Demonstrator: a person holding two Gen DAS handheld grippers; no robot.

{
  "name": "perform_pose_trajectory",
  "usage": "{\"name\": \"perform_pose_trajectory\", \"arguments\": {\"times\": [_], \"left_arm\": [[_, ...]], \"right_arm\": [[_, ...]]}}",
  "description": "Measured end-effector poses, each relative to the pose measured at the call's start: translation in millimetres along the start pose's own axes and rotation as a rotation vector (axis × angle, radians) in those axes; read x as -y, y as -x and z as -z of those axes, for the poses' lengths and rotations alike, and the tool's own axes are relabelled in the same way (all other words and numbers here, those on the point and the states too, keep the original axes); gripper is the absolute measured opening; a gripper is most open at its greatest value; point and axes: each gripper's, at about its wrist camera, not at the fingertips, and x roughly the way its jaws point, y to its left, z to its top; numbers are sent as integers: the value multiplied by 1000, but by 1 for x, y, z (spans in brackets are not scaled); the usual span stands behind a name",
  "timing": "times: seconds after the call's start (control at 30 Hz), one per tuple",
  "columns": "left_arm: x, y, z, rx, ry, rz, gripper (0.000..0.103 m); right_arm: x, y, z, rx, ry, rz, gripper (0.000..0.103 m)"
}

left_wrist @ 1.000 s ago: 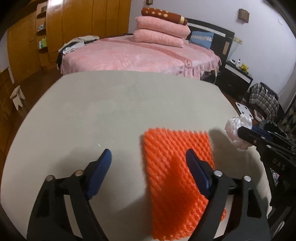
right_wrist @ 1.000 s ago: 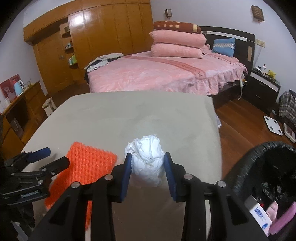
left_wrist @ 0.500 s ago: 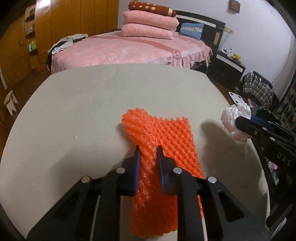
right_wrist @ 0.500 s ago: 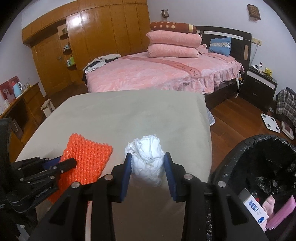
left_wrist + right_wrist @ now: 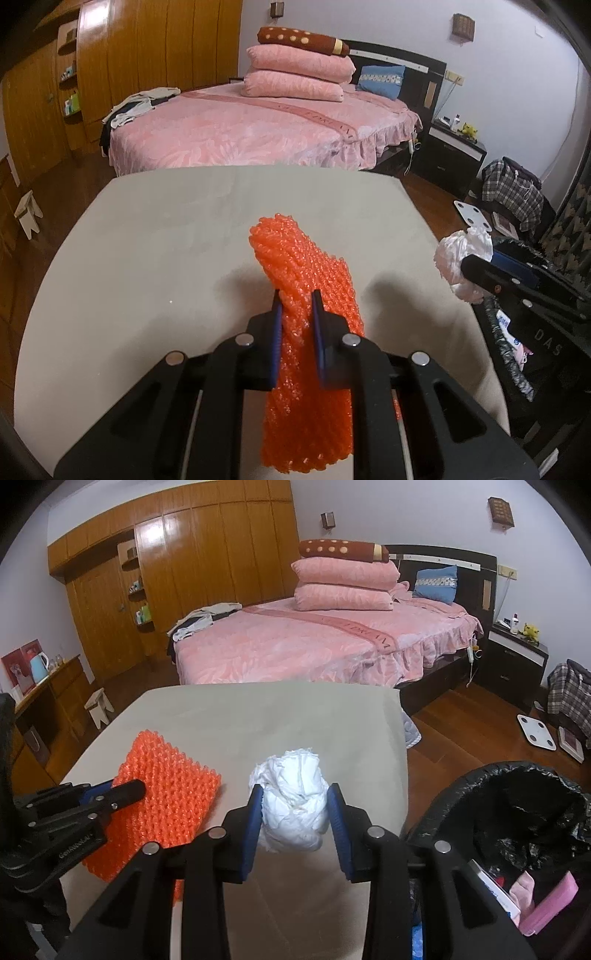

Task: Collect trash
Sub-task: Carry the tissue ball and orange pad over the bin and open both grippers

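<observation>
Left gripper point(image 5: 295, 306) just clamped my orange foam net point(image 5: 306, 369), lifting off table point(image 5: 147, 258); right gripper point(image 5: 295, 808) holding crumpled tissue point(image 5: 291, 797). Bin point(image 5: 517, 797) next.

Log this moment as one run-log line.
left gripper: shut on orange foam net | right gripper: shut on white wad | bin: beside table
</observation>
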Motion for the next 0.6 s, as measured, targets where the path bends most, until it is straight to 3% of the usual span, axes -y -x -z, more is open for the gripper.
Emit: {"name": "perform_pose_trajectory", "arguments": {"times": [0.6], "left_arm": [[19, 74, -18, 89, -4, 12, 13]], "right_arm": [[-4, 75, -17, 86, 14, -9, 35]]}}
